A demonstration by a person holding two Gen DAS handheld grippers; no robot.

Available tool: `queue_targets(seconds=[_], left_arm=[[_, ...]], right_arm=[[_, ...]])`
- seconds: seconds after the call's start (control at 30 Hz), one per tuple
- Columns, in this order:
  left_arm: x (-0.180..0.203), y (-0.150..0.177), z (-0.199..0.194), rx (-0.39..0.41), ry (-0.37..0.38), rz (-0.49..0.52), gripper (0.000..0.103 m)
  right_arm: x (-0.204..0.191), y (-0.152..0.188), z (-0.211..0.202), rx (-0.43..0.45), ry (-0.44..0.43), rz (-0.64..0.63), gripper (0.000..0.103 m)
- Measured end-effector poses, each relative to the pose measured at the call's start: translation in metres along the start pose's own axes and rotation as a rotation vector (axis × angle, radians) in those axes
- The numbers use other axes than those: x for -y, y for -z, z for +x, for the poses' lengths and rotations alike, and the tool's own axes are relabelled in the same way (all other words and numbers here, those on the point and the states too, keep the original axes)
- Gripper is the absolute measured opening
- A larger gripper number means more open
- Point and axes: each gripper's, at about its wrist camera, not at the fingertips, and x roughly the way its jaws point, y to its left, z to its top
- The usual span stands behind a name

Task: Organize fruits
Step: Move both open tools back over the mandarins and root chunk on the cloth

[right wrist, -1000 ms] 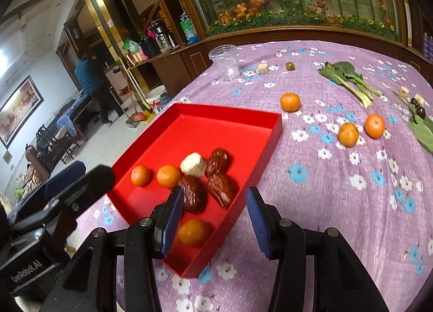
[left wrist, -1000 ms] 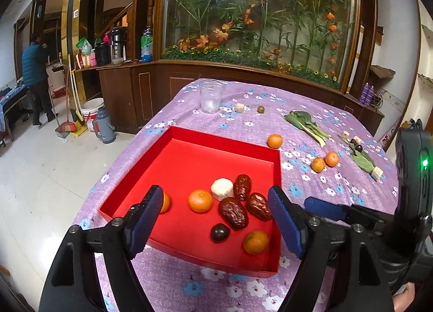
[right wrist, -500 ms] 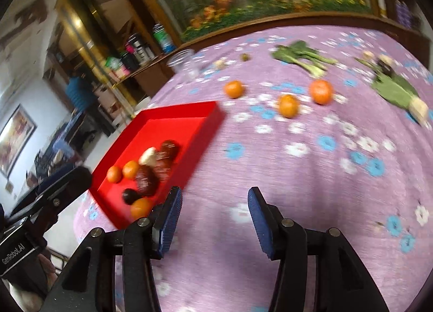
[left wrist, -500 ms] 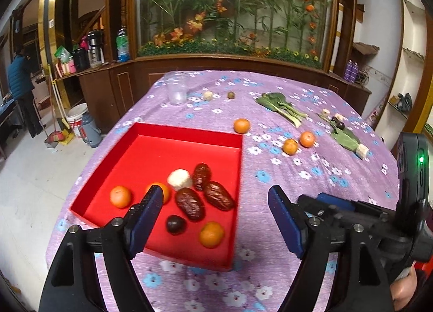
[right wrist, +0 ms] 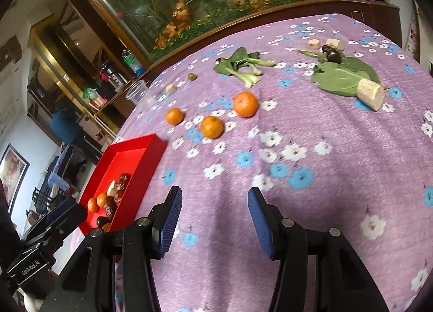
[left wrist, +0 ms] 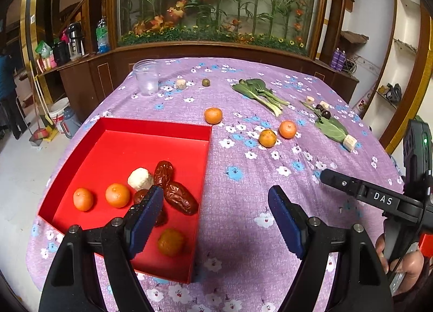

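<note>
A red tray (left wrist: 157, 123) lies at the table's near left. In it are three oranges (left wrist: 117, 195), brown dates (left wrist: 180, 201) and a white chunk (left wrist: 139, 178). Three more oranges (left wrist: 267, 138) lie loose on the purple flowered cloth, right of the tray and farther back. My left gripper (left wrist: 216, 217) hangs open and empty over the tray's right edge. My right gripper (right wrist: 212, 214) is open and empty above bare cloth. The loose oranges (right wrist: 212, 127) lie ahead of it and the tray (right wrist: 135, 144) to its left.
A clear plastic cup (left wrist: 146, 77), a small green fruit (left wrist: 206, 82) and a leafy green (left wrist: 257, 92) lie at the back of the table. A flat leaf (right wrist: 343, 79), dark fruits (right wrist: 333, 55) and a pale chunk (right wrist: 371, 94) are at the right. A person (left wrist: 5, 81) stands far left.
Both grippers have swung to the right, so the tray has slid left in both views. The right gripper has left the tray and is now over bare cloth, nearer the loose oranges.
</note>
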Motion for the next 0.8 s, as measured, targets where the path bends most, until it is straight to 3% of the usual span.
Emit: queue_targets(seconds=[0.37, 0.53, 0.8], left_arm=[[-0.055, -0.004, 0.008, -0.014, -0.063, -0.129, 0.079], [-0.061, -0.004, 0.01, -0.004, -0.068, -0.111, 0.079], [-0.092, -0.007, 0.01, 0.001, -0.157, -0.157, 0.079]], right_arm=[[0.069, -0.001, -0.03, -0.001, 0.065, 0.09, 0.06], [0.103, -0.003, -0.058, 0.029, 0.118, 0.132, 0.06], [0.12, -0.016, -0.08, 0.063, 0.173, 0.129, 0.062]])
